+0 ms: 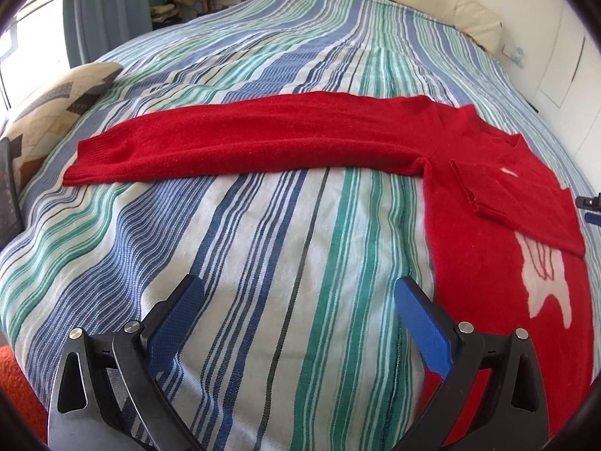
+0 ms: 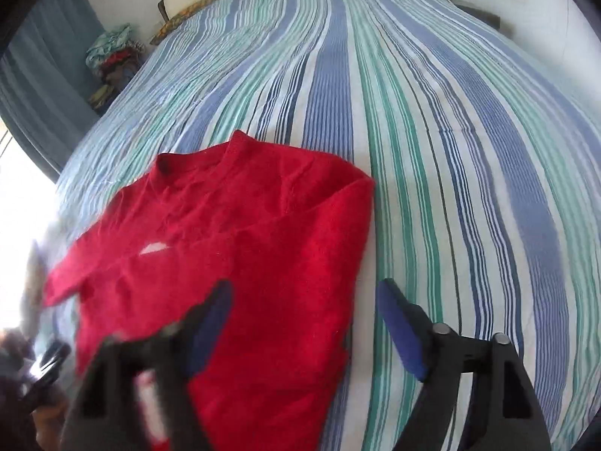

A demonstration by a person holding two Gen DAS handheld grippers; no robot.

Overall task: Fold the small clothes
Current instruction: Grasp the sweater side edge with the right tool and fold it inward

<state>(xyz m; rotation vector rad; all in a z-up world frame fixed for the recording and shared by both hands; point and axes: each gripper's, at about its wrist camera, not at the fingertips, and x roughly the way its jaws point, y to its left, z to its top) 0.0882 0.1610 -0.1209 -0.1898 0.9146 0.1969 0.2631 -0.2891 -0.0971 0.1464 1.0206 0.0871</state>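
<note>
Both tongs are spread and hold nothing, the left tongs (image 1: 300, 300) over the striped bedspread (image 1: 263, 244), the right tongs (image 2: 304, 304) over the red sweater (image 2: 240, 248), which lies flat on the bed, one sleeve (image 1: 244, 139) stretched out sideways

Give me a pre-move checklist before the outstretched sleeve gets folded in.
1. Left tool open and empty: ok.
2. Right tool open, nothing gripped: ok.
3. One sleeve already folded across the red sweater: ok.
4. Long sleeve flat and straight on the striped bedspread: ok.
5. Left tool at the cuff: not ok, it is short of it.
6. Sweater hem flat: cannot tell, out of view.
</note>
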